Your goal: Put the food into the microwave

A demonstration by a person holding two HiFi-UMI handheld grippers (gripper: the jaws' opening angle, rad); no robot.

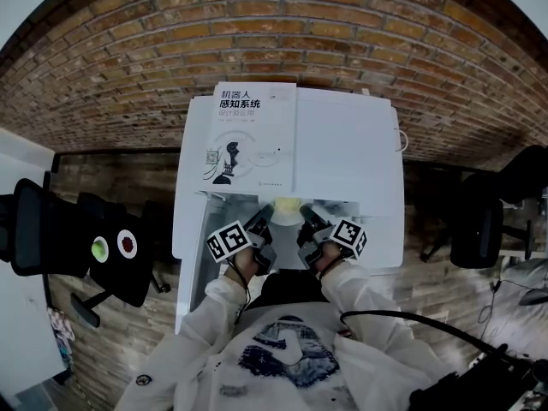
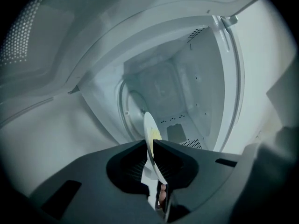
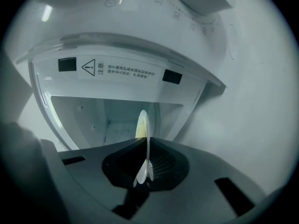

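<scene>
The plate [image 1: 287, 213] with pale yellow food [image 1: 287, 205] on it is at the open mouth of the white microwave [image 1: 347, 157], held level between the two tools. In the head view its far edge sits just under the front edge of the oven's top. In both gripper views the plate [image 2: 150, 141] shows edge-on as a thin white line, with the lit cavity [image 2: 180, 90] behind it; whether it has crossed the threshold I cannot tell.

The left tool [image 1: 266, 223] grips the plate's left rim, and its jaws are drawn in narrow, pinching the rim from both sides. In the left gripper view the rim runs straight through the slot of the left tool [image 2: 152, 144], with a strip of yellow food [image 2: 156, 135] just past the tips. The right tool [image 1: 306, 224] pinches the opposite rim the same way. In its own view the right tool [image 3: 147, 141] has its jaws pressed on the plate [image 3: 143, 125], below the frame's warning label [image 3: 119, 71].

Both hands are close together in front of the person's chest, the left hand [image 1: 243, 265] and right hand [image 1: 330, 262] angled inward so the tools converge on the plate. The arms wear white sleeves [image 1: 214, 302].

The microwave door [image 1: 190, 238] is swung open to the left. A book [image 1: 253, 135] lies on top of the oven. Behind is a brick wall [image 1: 274, 24], and a black chair [image 1: 47, 229] stands off to the left.
</scene>
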